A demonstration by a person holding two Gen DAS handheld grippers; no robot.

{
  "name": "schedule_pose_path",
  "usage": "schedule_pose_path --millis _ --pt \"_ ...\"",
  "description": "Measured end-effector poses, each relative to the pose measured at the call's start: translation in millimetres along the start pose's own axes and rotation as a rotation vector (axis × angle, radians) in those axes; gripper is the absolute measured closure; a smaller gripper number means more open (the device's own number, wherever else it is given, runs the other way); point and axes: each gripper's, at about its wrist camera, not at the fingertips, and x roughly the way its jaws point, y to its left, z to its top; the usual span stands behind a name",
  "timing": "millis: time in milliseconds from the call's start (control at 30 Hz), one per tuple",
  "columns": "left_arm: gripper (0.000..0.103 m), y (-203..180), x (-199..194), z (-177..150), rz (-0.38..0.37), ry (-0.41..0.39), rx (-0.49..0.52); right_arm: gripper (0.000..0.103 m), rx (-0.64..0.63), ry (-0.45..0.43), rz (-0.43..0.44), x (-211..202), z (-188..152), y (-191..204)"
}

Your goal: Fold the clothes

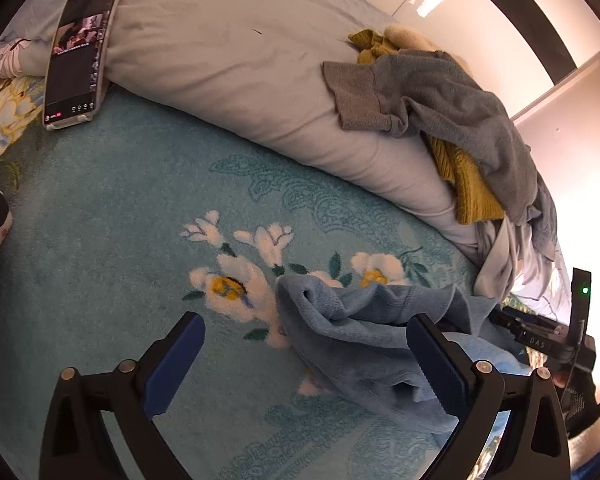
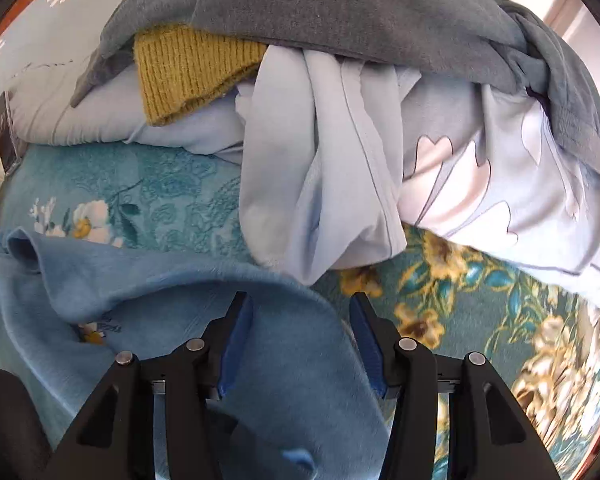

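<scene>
No container shows. A blue garment lies crumpled on the teal floral blanket of the bed. The left hand-held gripper stands wide apart, its right finger against the cloth, the left one over bare blanket. The right hand-held gripper is parted with blue fabric between its fingers; whether it pinches is unclear. Farther off, a grey garment covers most of a mustard knit. A phone leans on the pillow, far left.
</scene>
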Motion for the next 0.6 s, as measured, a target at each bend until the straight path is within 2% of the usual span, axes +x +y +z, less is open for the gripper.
schedule_pose_path --millis 67,233,400,600 --pt "0.001 2 5 -1 0.001 0.018 0.006 0.051 -0.008 0.006 0.038 3 3 2" --pt "0.011 7 10 -5 -0.015 0.046 0.002 0.054 0.002 0.000 0.093 0 -6 2" --pt "0.021 5 12 -9 -0.025 0.072 0.029 0.092 0.019 -0.014 0.137 -8 -21 1" --pt "0.036 13 14 -16 -0.066 0.112 -0.004 0.094 0.041 -0.063 0.176 -28 -42 -2"
